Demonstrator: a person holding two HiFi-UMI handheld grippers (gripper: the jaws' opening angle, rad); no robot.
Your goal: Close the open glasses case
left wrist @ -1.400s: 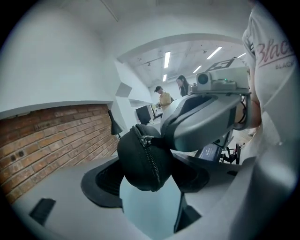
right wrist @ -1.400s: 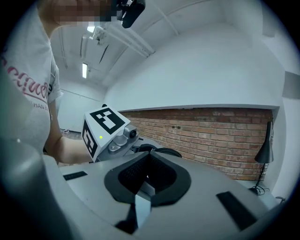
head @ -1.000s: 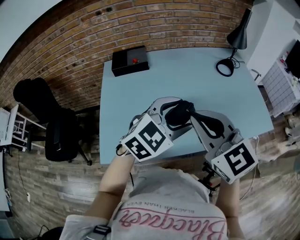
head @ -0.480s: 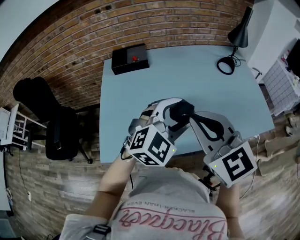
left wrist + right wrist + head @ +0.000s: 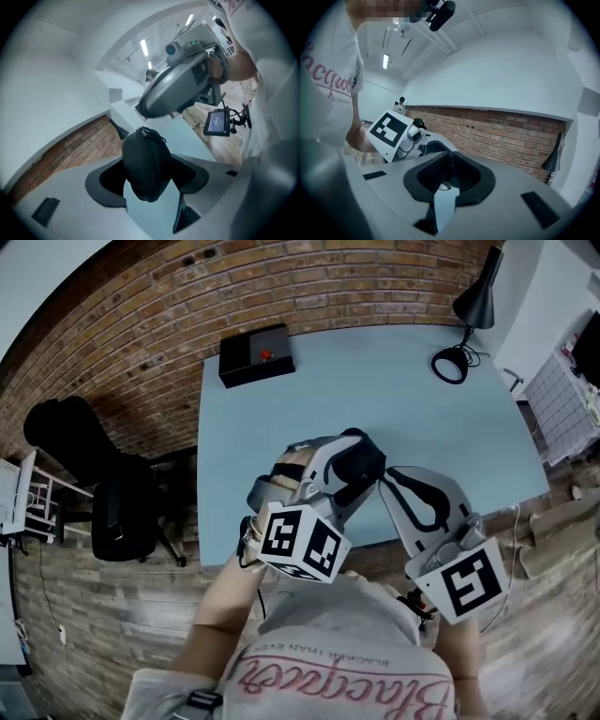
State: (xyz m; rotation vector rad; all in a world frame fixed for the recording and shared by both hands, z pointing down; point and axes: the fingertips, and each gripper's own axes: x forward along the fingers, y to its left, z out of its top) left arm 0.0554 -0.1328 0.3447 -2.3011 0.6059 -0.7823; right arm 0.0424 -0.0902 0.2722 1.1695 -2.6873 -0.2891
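The black zipped glasses case (image 5: 359, 462) hangs above the near edge of the blue table (image 5: 394, 390), with my left gripper (image 5: 345, 474) shut on it. In the left gripper view the case (image 5: 140, 171) stands on end between the jaws, its zip line facing the camera and the zip pull (image 5: 149, 133) at its top. My right gripper (image 5: 386, 476) points at the case from the right with its jaws shut. Its tip (image 5: 139, 110) sits just above the pull; I cannot tell whether they touch. The right gripper view shows the right gripper (image 5: 446, 176) with its pads together.
A black box with a red button (image 5: 255, 357) sits at the table's far left corner. A black desk lamp (image 5: 466, 310) stands at the far right. A dark chair (image 5: 112, 512) is on the floor to the left. A small monitor (image 5: 218, 123) stands behind my right hand.
My left gripper has rolled, so its marker cube now faces down and right, and the case has turned with it. The right gripper has stayed almost in place.
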